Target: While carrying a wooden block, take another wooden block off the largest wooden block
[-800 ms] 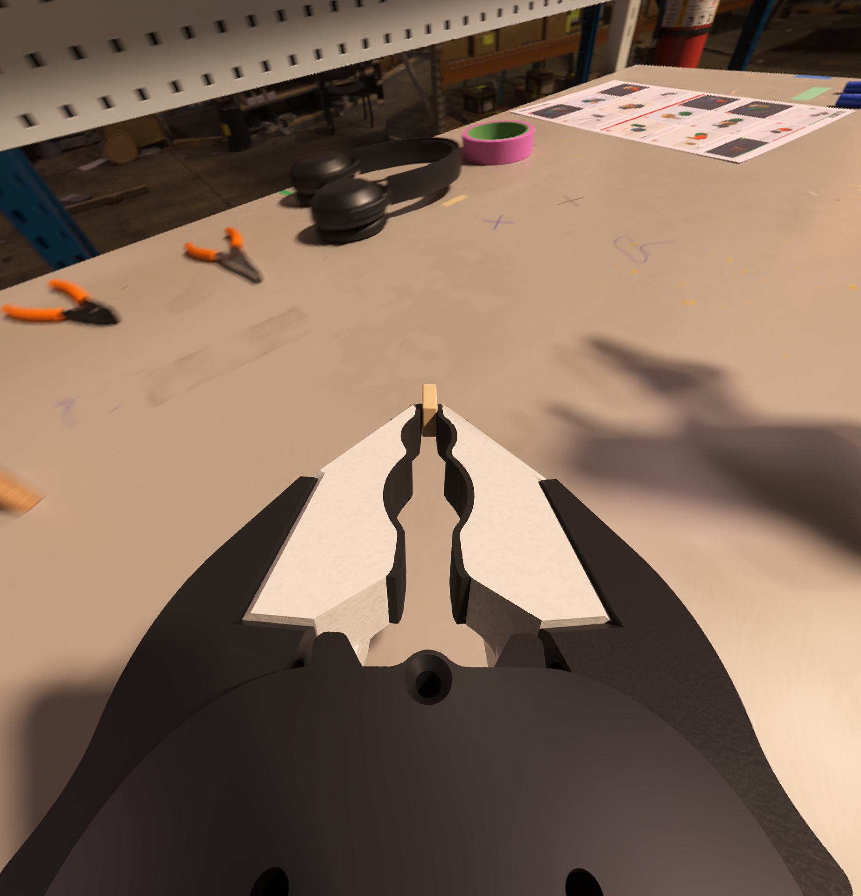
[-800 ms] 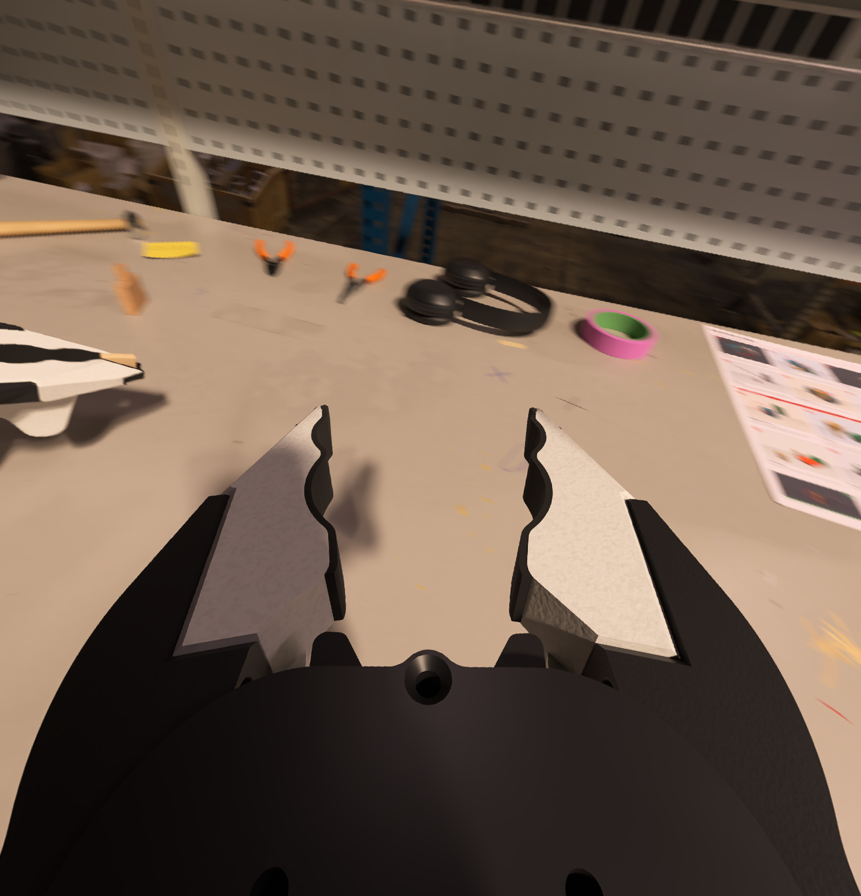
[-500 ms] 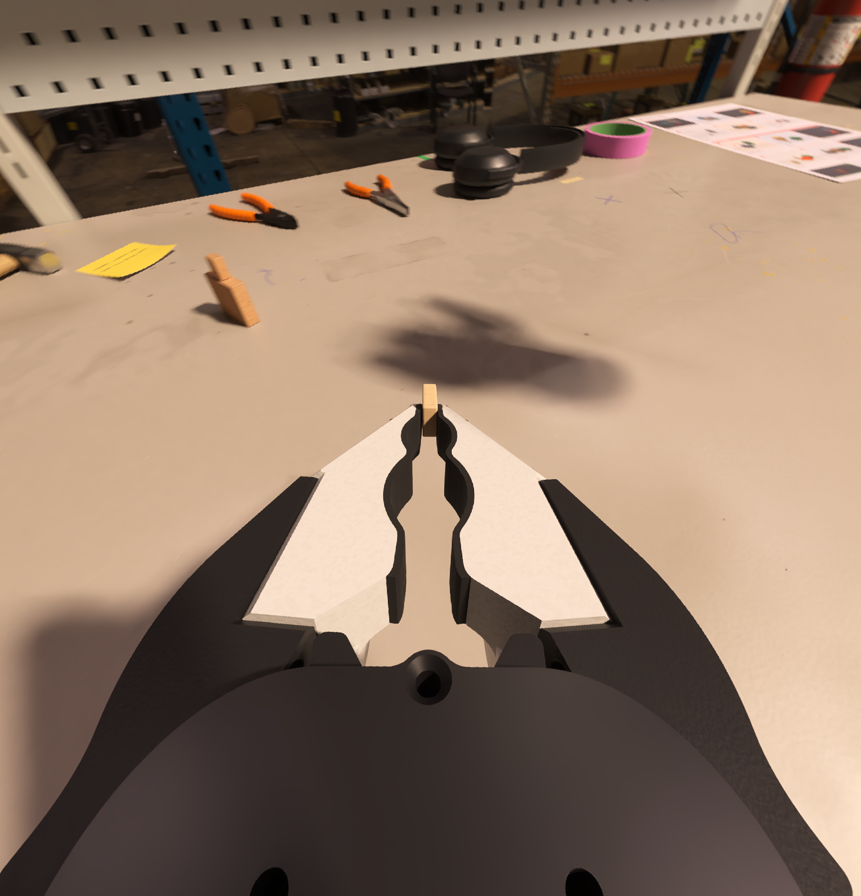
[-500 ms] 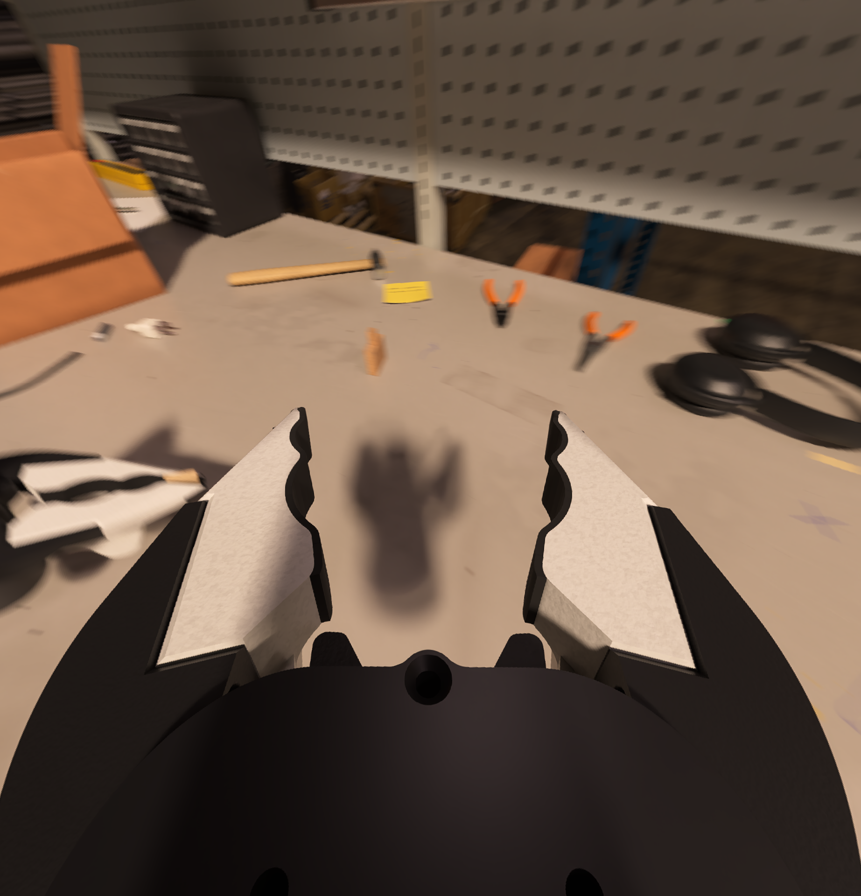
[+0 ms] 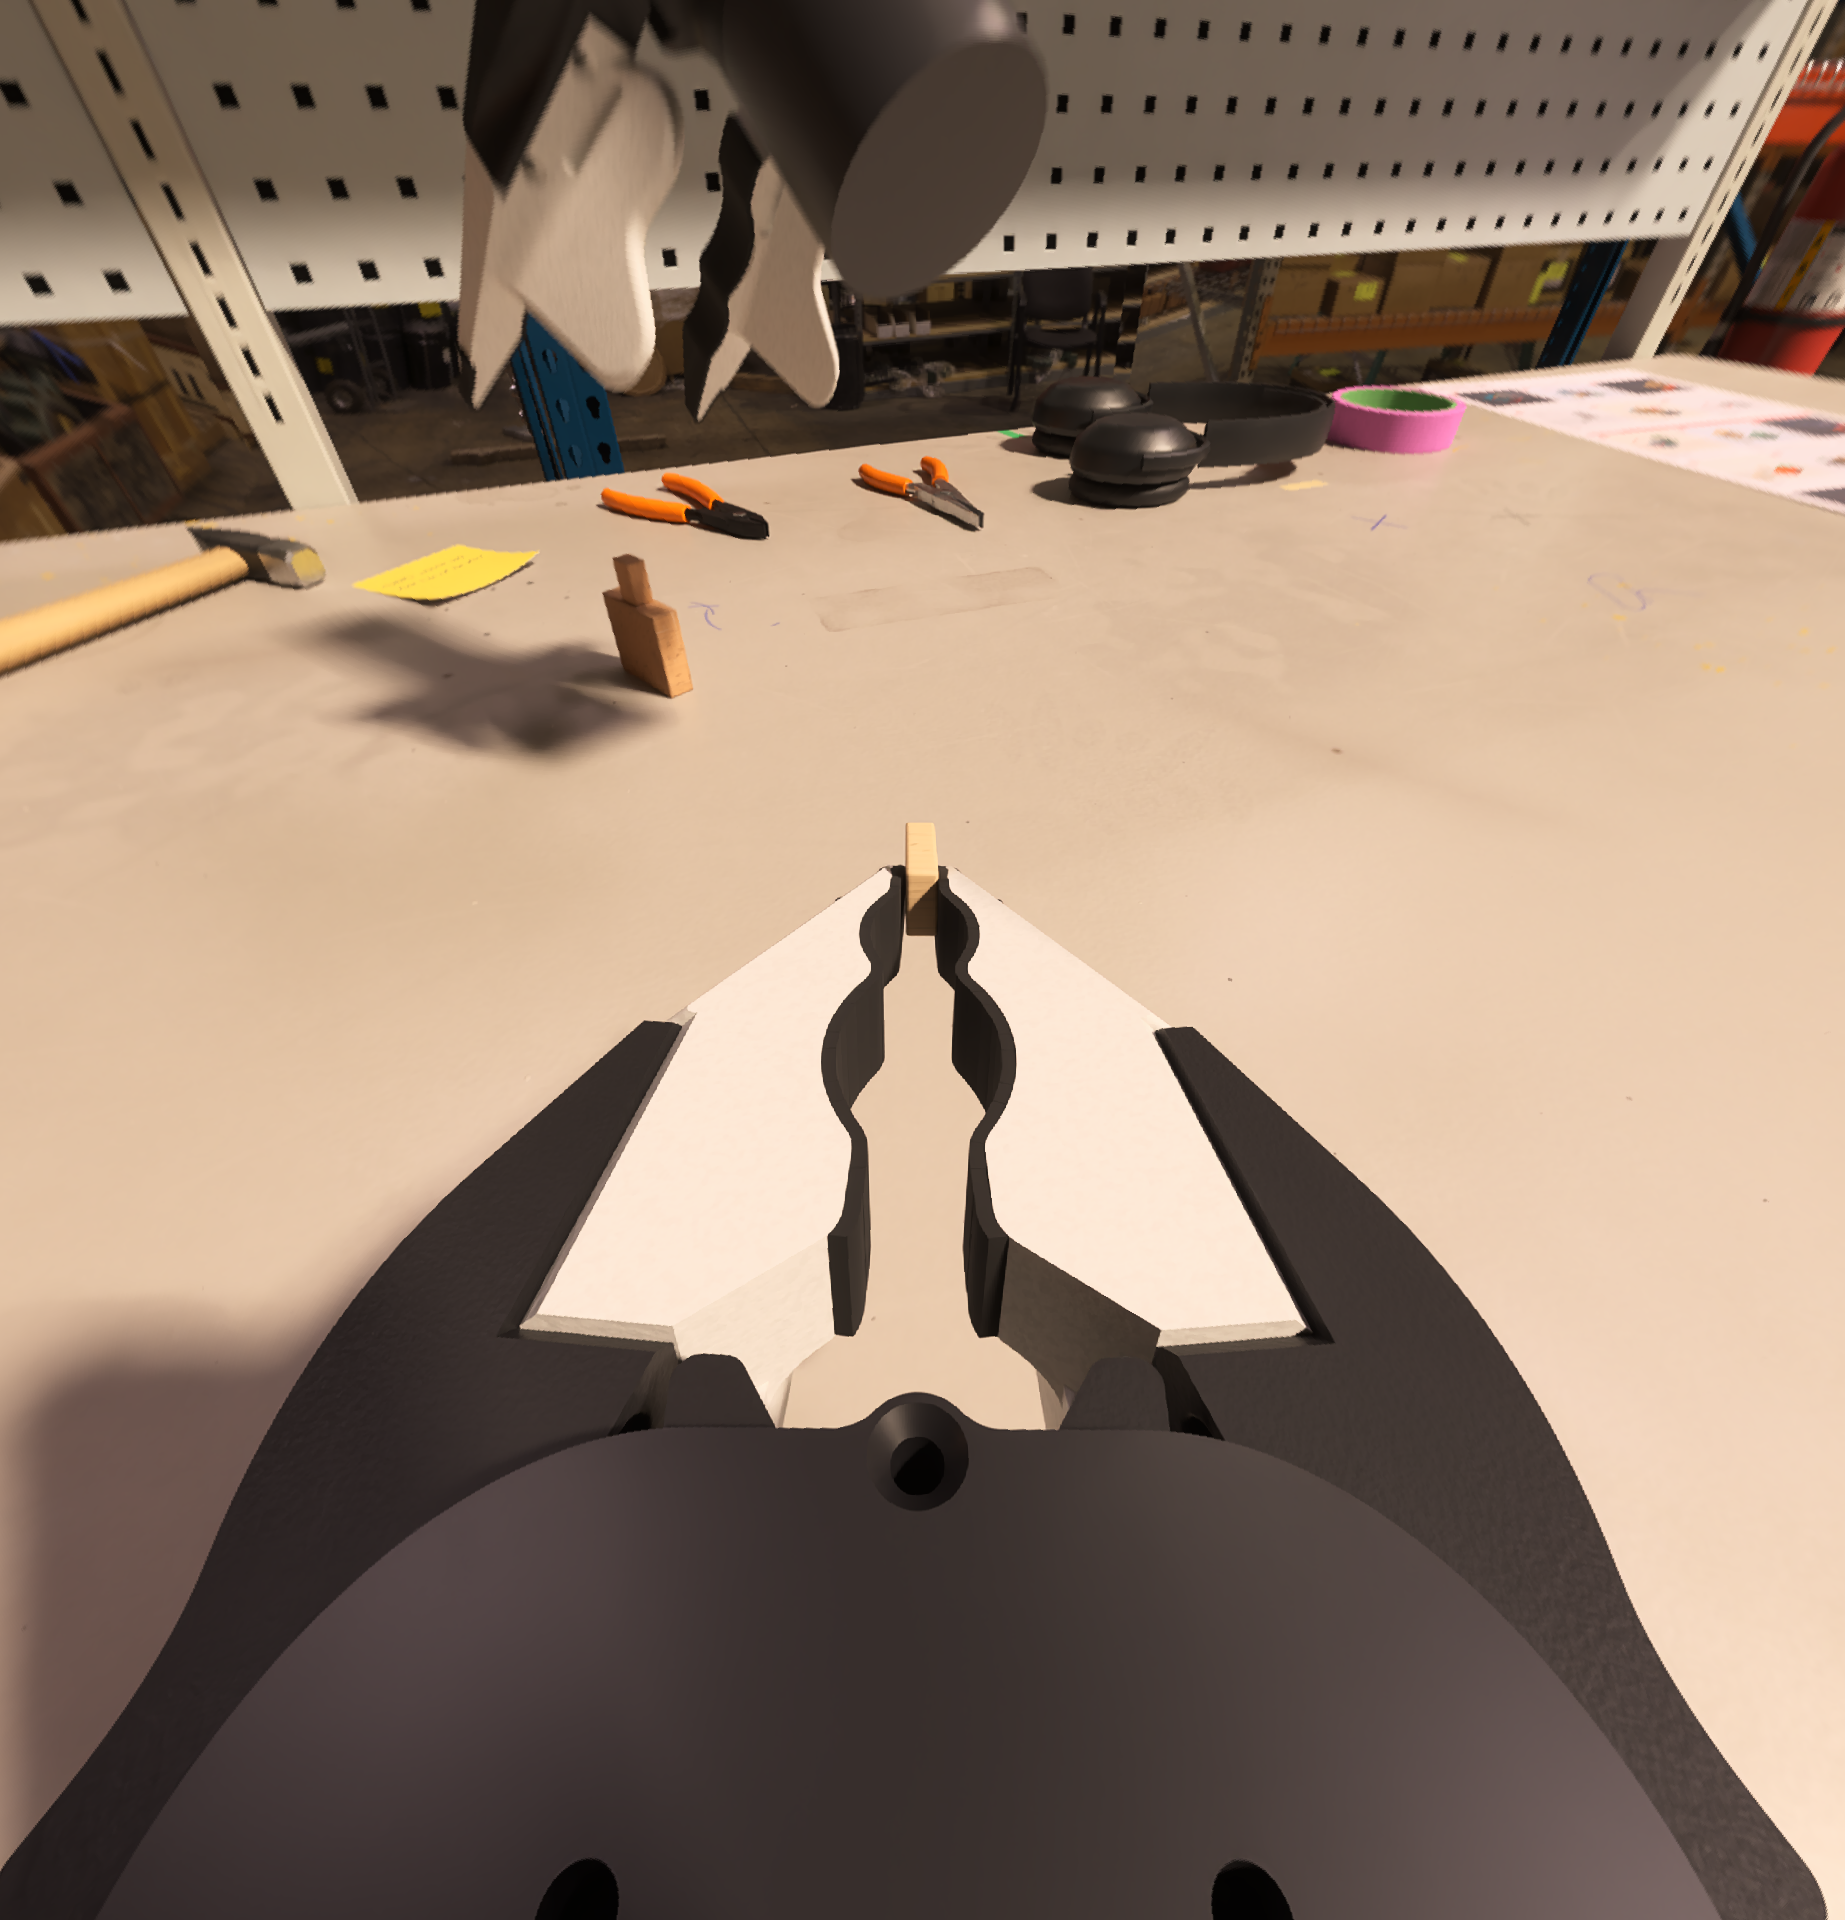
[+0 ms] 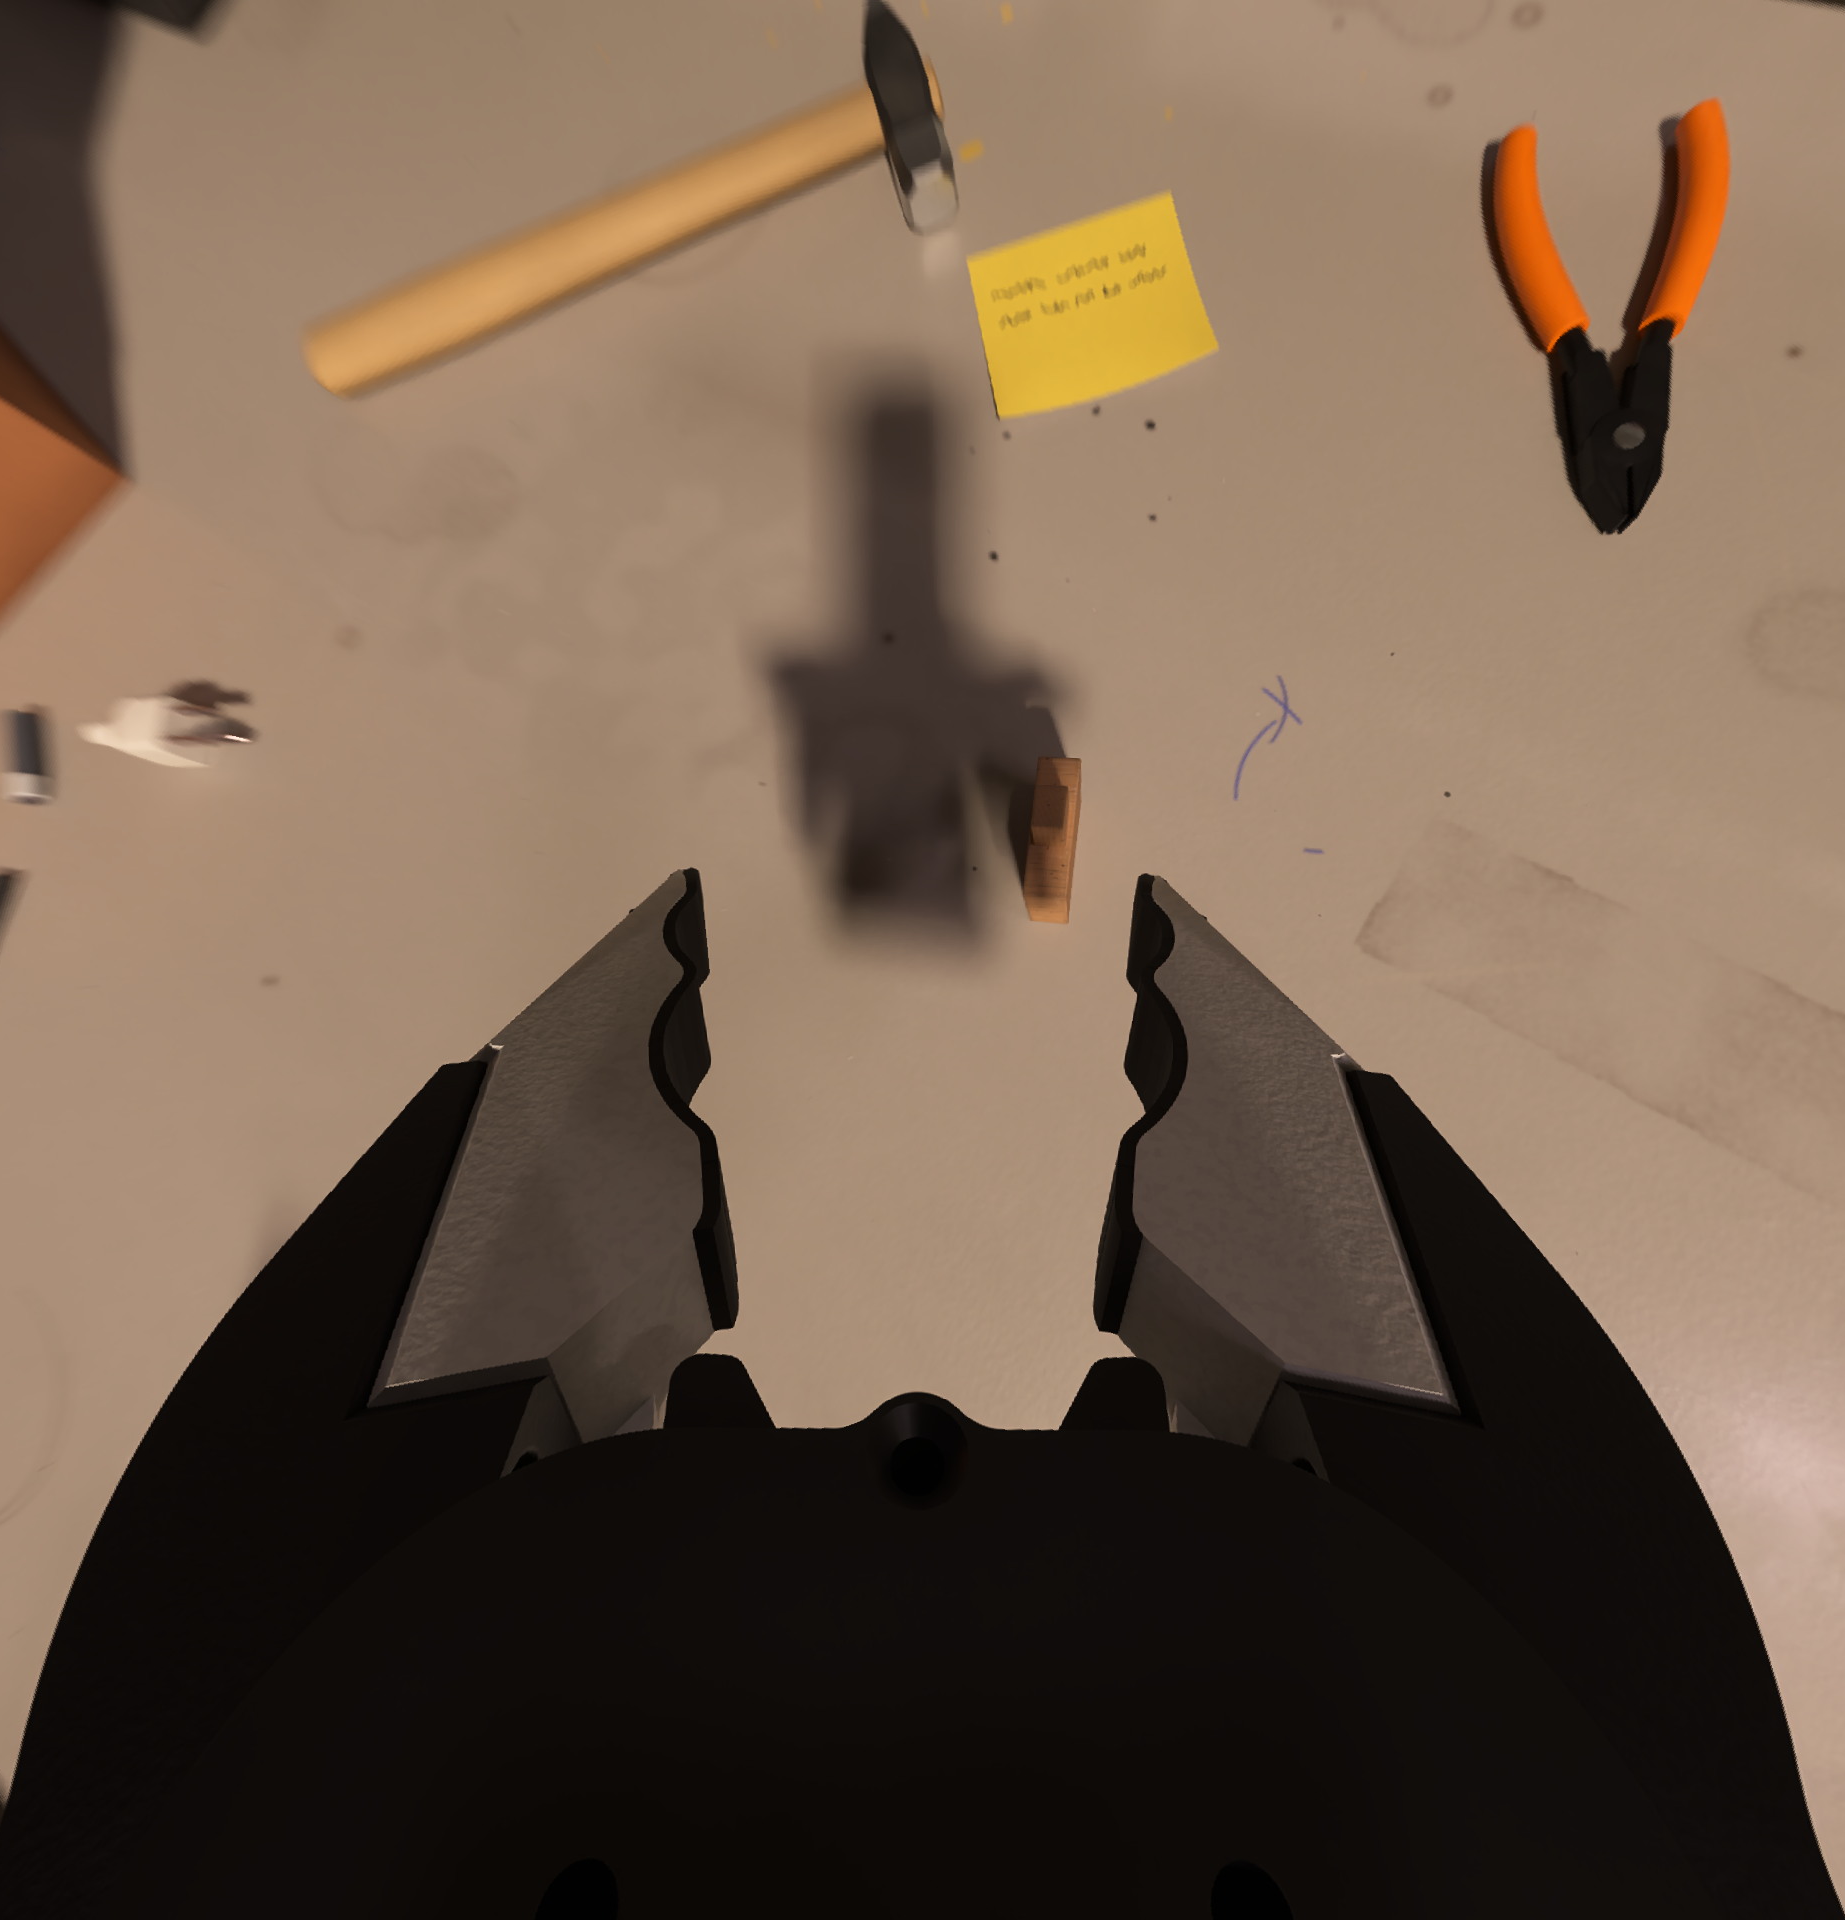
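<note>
My left gripper [image 5: 919, 873] is shut on a small light wooden block [image 5: 919, 852] and holds it above the table. The largest wooden block [image 5: 656, 644] stands far left on the table with a smaller wooden block [image 5: 632, 578] on top. My right gripper [image 5: 648, 393] hangs open high above that stack, fingers pointing down. In the right wrist view, my right gripper [image 6: 918, 878] is open and empty. It looks down on the largest block [image 6: 1051, 883] and the small block on it [image 6: 1053, 805], just ahead of and inside the right fingertip [image 6: 1152, 904].
A hammer [image 6: 606, 229], a yellow note [image 6: 1089, 301] and orange pliers [image 6: 1614, 322] lie beyond the stack. An orange box [image 6: 14, 468] stands at left. A second pair of pliers [image 5: 923, 494], headphones [image 5: 1157, 436], pink tape [image 5: 1396, 416] and a pegboard shelf [image 5: 1313, 135] are at the back.
My right gripper has swung left and tipped downward, arriving above the stacked blocks, still open. It has entered the top of the left wrist view. The left gripper keeps its block.
</note>
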{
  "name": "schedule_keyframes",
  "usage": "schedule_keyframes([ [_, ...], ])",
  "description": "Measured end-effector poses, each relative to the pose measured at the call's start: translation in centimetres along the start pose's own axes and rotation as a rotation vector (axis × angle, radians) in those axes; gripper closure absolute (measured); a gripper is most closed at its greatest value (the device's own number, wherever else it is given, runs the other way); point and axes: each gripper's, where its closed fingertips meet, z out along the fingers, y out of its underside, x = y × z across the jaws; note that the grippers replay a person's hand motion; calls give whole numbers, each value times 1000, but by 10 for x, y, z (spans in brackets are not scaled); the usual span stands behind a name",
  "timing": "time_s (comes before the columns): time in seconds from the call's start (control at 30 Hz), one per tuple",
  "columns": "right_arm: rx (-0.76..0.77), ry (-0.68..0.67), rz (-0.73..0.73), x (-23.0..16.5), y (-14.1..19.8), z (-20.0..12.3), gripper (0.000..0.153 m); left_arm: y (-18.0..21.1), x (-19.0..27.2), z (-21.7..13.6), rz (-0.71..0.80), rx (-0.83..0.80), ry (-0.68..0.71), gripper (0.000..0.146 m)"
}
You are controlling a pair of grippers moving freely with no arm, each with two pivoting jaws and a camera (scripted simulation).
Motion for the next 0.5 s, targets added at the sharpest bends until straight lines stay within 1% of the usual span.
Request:
schedule_keyframes([
  [0.07,-49,75,-47,3,6,22,67,1,-7,-3,-39,1,5,142],
  [0.13,-138,189,-77,11,12,37,63,1,-12,-6,-33,0,6,142],
  [0.23,-198,260,-96,20,12,49,65,2,-15,-9,-20,0,12,142],
  [0.27,-211,307,-121,28,10,50,72,2,-16,-10,-19,0,16,142],
  [0.33,-245,386,-191,40,9,50,103,2,-17,-11,-21,0,22,142],
  [0.37,-259,373,-196,40,10,51,108,3,-18,-11,-20,0,26,142],
  [0.4,-258,347,-179,40,9,52,110,3,-19,-11,-23,0,28,142],
  [0.47,-237,292,-85,43,4,53,112,3,-22,-12,-35,1,36,142],
  [0.5,-208,297,-29,51,-1,51,112,3,-23,-12,-41,1,40,142],
])
